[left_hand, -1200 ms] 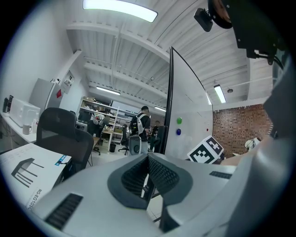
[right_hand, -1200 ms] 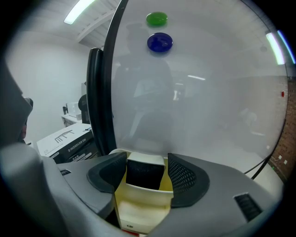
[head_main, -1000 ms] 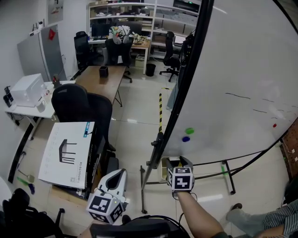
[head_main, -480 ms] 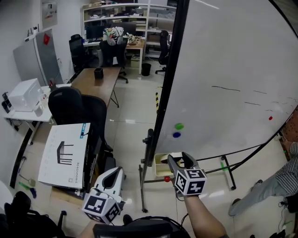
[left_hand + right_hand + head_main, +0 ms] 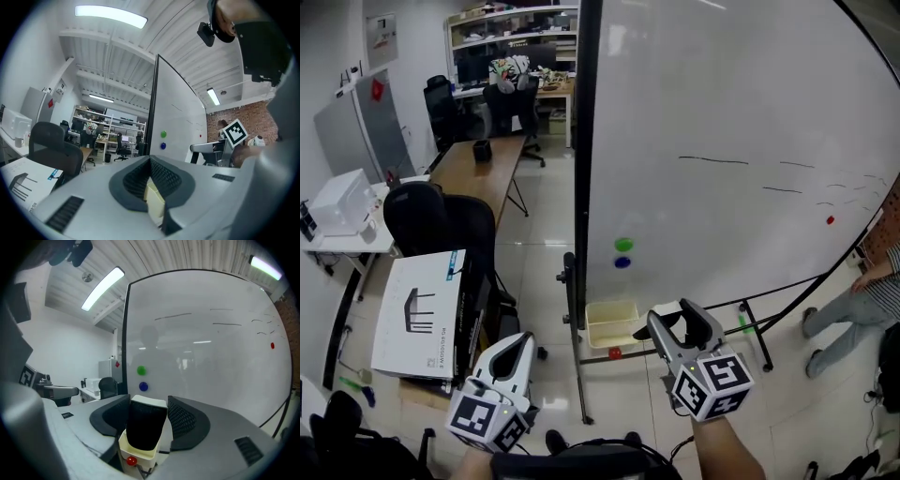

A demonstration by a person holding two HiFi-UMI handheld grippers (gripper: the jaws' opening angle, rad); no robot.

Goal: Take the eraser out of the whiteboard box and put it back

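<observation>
The black eraser (image 5: 146, 427) with a white back stands between the jaws of my right gripper (image 5: 147, 401), which is shut on it. In the head view that gripper (image 5: 673, 314) holds the eraser (image 5: 675, 330) in the air to the right of the cream whiteboard box (image 5: 612, 323), in front of the whiteboard (image 5: 722, 141). In the right gripper view the box (image 5: 136, 453) shows just below the eraser, with a red magnet (image 5: 131, 460) on its front. My left gripper (image 5: 521, 339) hangs low at the left, jaws together, away from the board.
Green (image 5: 623, 245) and blue (image 5: 622, 262) magnets stick to the board above the box. A flat cardboard carton (image 5: 417, 314) and black office chairs (image 5: 431, 216) stand to the left. A person (image 5: 862, 300) stands at the right, by the board's stand leg (image 5: 759, 342).
My right gripper has risen and moved right, away from the box, with the eraser between its jaws. The left gripper rose a little. The board has shifted left in the head view.
</observation>
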